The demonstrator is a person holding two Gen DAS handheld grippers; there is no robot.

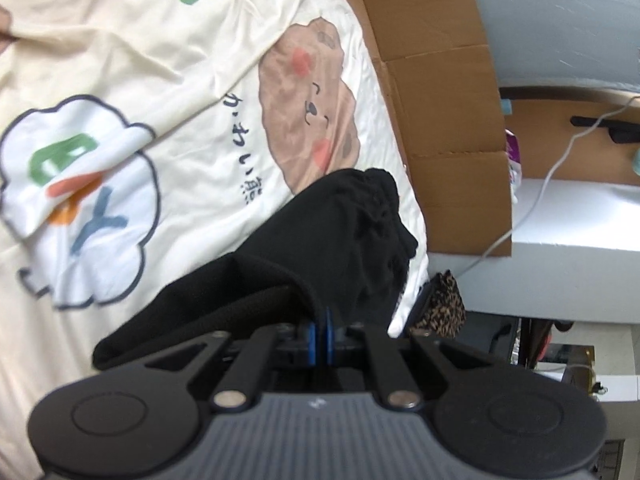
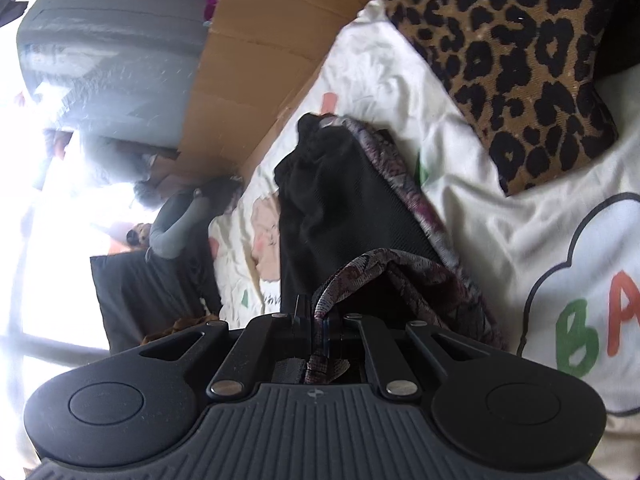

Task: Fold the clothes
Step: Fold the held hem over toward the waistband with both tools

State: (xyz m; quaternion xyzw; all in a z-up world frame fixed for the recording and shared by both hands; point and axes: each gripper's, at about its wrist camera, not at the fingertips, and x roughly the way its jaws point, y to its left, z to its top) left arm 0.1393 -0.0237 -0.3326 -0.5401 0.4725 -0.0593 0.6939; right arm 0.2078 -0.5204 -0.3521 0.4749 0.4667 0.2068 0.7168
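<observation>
A cream printed bedsheet [image 1: 168, 60] fills most of the left wrist view, with a brown bear face in the upper middle and a cloud shape holding coloured letters at the left. In the right wrist view the same sheet [image 2: 500, 232] covers the right half of the frame. A cardboard sheet [image 1: 432, 80] stands along the sheet's edge, running down the upper right of the left wrist view. A leopard-print cushion [image 2: 512, 60] lies on the sheet at the upper right of the right wrist view.

The black garment [image 1: 328, 232] lies on the sheet in the lower middle of the left wrist view (its gathered waistband points toward the cardboard). In the right wrist view it [image 2: 332, 208] shows a patterned purple-grey lining along its right edge.

The left gripper [image 1: 319, 330] has its blue pads pressed together on a fold of the black cloth. The right gripper [image 2: 318, 334] is pinching the patterned edge of the garment between its closed fingers.
</observation>
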